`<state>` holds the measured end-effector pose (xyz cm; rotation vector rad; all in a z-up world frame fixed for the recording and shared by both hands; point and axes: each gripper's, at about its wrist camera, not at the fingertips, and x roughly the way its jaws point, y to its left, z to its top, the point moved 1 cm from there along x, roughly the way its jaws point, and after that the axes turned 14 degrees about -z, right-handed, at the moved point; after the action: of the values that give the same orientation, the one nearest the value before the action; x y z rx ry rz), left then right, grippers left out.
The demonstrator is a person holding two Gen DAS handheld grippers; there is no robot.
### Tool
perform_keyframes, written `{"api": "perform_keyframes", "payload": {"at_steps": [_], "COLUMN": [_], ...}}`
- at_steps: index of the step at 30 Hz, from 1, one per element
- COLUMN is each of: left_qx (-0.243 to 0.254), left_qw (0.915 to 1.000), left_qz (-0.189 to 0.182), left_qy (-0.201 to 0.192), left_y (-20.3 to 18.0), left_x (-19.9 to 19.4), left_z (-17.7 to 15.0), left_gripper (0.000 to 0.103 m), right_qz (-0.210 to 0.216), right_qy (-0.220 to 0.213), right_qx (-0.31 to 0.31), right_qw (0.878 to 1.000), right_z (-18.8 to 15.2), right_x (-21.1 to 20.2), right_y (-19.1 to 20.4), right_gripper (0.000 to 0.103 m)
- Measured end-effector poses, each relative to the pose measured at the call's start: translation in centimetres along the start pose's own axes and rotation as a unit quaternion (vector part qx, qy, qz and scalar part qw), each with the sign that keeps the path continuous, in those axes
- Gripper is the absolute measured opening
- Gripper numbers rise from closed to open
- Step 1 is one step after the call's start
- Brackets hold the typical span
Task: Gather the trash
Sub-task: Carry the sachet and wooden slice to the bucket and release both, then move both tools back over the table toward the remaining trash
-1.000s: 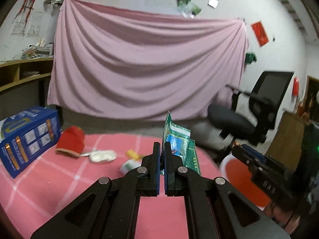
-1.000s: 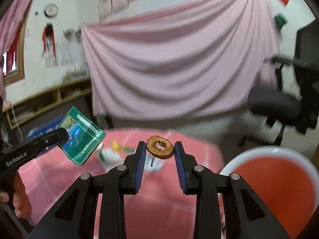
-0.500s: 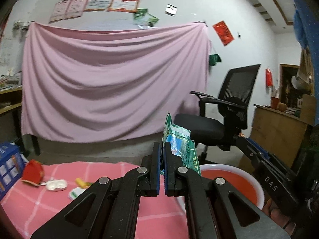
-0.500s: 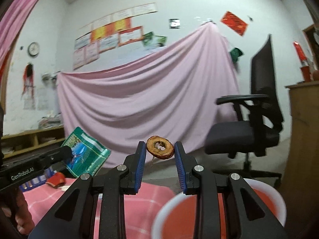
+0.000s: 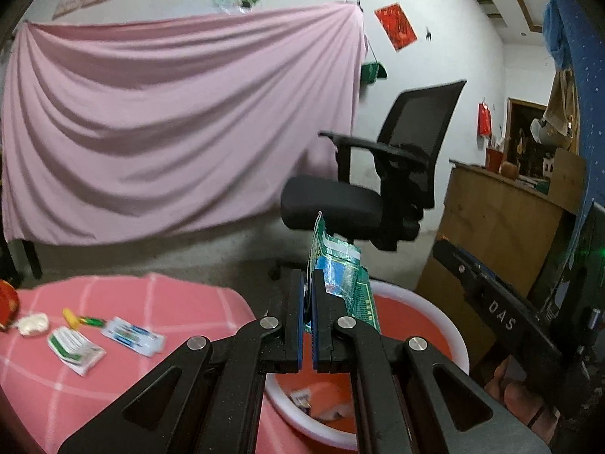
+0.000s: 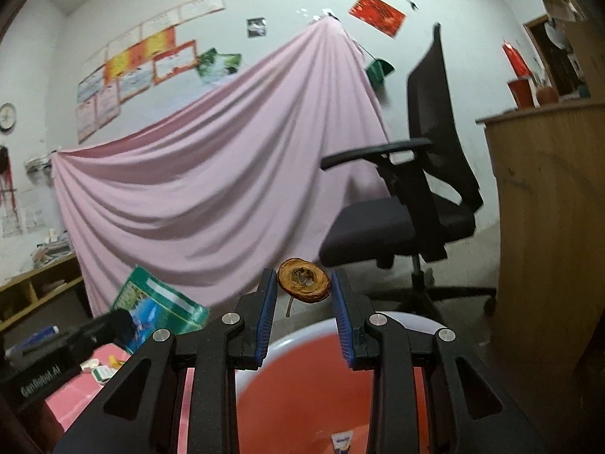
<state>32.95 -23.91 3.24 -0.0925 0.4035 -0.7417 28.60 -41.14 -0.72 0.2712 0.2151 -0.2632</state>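
- Left tongs point(image 5: 308, 304) pinched flat on green snack wrapper point(image 5: 342, 278), above red basin point(image 5: 452, 335): light, limp, crinkly; edge hold enough.
- Right tongs point(image 6: 303, 302) narrowly clamping dried fruit slice point(image 6: 303, 280) over basin: stiff, brittle-looking; gentle rim grip.

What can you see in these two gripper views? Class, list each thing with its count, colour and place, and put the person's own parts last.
Basin: one, red inside with white rim, below both grippers, beside the table.
Scraps in basin: a few, pale, at the bottom.
Green wrapper: one, green and blue, between the left gripper's pads.
Dried fruit slice: one, brown, between the right gripper's pads.
Table: one, pink checked cloth, left.
Small packets: two white ones, plus smaller bits, on the table.
Office chair: one, black, behind the basin.
Pink sheet: one, hung on the wall.
Wooden counter: one, brown, right.
Left gripper: black, shut on the wrapper.
Right gripper: black, shut on the slice.
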Motion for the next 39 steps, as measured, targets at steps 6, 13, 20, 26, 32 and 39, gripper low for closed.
{"api": "perform_keyframes", "payload": {"at_steps": [6,13,20,26,32,39], "left_qx": [-0.015,-0.028,-0.046,-0.048,-0.054,-0.060], "left_qw": [0.9994,0.9992,0.9988,0.9973,0.9919,0.9752], "left_qz": [-0.009,-0.005,0.016,0.049,0.091,0.154], "left_qy": [0.031,0.029,0.007,-0.027,-0.071,-0.147], "left_y": [-0.3,0.2,1.4,2.8,5.4,8.8], "left_x": [1.5,1.3,-0.1,-2.7,-7.1,-13.6], "left_z": [-0.2,0.0,0.5,1.1,1.6,1.0], "left_gripper": [0.006,0.022,0.039,0.051,0.071,0.101], "right_qz": [-0.024,-0.038,-0.041,-0.035,-0.017,0.020], "right_qy": [0.027,0.032,0.029,0.000,-0.036,-0.067], "right_qx": [0.006,0.011,0.005,0.017,0.026,0.012], "right_qw": [0.999,0.999,0.999,0.999,0.999,0.997], "right_z": [-0.3,-0.5,-0.2,0.7,1.4,1.4], "right_x": [0.8,0.7,0.7,-0.3,-1.4,-2.4], "right_y": [-1.1,-1.8,-1.3,0.2,3.1,8.1], "right_gripper": [0.029,0.043,0.051,0.083,0.103,0.103]}}
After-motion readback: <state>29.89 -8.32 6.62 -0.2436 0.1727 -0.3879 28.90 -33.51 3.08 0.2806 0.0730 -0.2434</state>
